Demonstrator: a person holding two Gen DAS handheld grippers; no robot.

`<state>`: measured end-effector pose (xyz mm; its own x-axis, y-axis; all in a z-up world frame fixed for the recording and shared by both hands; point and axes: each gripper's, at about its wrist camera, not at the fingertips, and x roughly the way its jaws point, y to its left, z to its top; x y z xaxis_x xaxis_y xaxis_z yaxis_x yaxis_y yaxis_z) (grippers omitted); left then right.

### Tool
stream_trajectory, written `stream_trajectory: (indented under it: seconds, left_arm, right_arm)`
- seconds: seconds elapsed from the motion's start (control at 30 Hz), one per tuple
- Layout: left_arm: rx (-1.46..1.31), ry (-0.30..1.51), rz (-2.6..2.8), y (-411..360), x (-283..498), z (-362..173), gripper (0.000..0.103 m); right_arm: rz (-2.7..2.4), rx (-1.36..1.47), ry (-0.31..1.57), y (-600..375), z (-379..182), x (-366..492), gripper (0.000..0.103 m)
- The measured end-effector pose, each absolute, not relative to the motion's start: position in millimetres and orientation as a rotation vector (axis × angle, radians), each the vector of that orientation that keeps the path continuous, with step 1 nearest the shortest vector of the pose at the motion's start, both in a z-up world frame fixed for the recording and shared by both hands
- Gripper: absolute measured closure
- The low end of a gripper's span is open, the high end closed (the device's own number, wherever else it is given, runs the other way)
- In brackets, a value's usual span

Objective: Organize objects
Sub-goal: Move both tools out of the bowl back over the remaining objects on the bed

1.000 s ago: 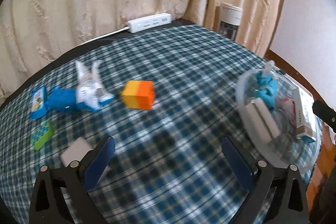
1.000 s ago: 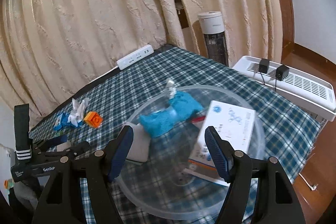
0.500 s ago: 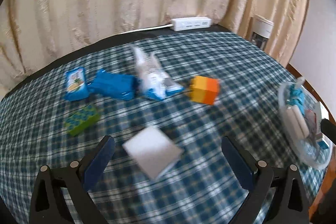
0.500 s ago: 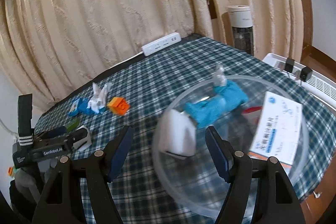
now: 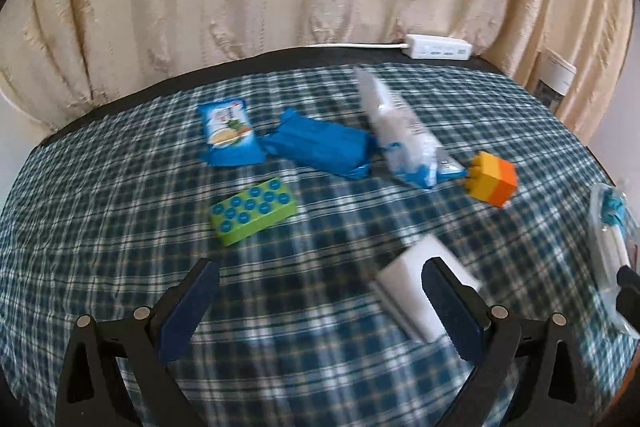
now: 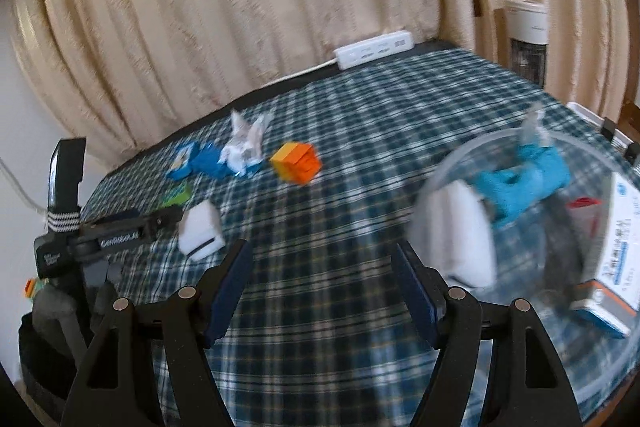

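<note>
Worktop: your checked blue-and-white cloth (image 5: 120, 227) covers it, soft and slightly wrinkled, with ribbed cream curtains behind.
Left gripper (image 5: 320, 303): you hold it tilted down over the cloth, fingers spread apart with nothing between them; the flat white block (image 5: 404, 279) lies just behind your right-hand finger, blurred.
Right gripper (image 6: 322, 291): angled down over bare cloth, fingers parted and empty.
Bowl (image 6: 472, 151): clear round plastic, to the right of your right gripper; it holds a crumpled blue glove (image 6: 520, 179), a white block and a printed carton (image 6: 620, 247).
Loose things: a studded green brick (image 5: 254, 215), a yellow-and-orange cube (image 5: 494, 179), a crinkly blue wrapper (image 5: 324, 147), a white-and-blue pouch (image 5: 404, 143) and a small snack packet (image 5: 228, 131) lie grouped mid-cloth.
Far edge: a white power strip (image 5: 438, 47).
</note>
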<state>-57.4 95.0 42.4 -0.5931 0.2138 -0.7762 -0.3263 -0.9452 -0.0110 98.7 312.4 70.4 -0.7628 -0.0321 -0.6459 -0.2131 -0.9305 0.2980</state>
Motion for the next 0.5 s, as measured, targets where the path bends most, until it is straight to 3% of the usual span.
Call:
stream_trajectory:
  seconds: [0.5]
  left_arm:
    - [-1.293,0.156,2.626,56.4,-76.2,34.7,0.0]
  right_arm:
    - [2.921,-1.233,0.459,255.8,57.9,43.4,0.03]
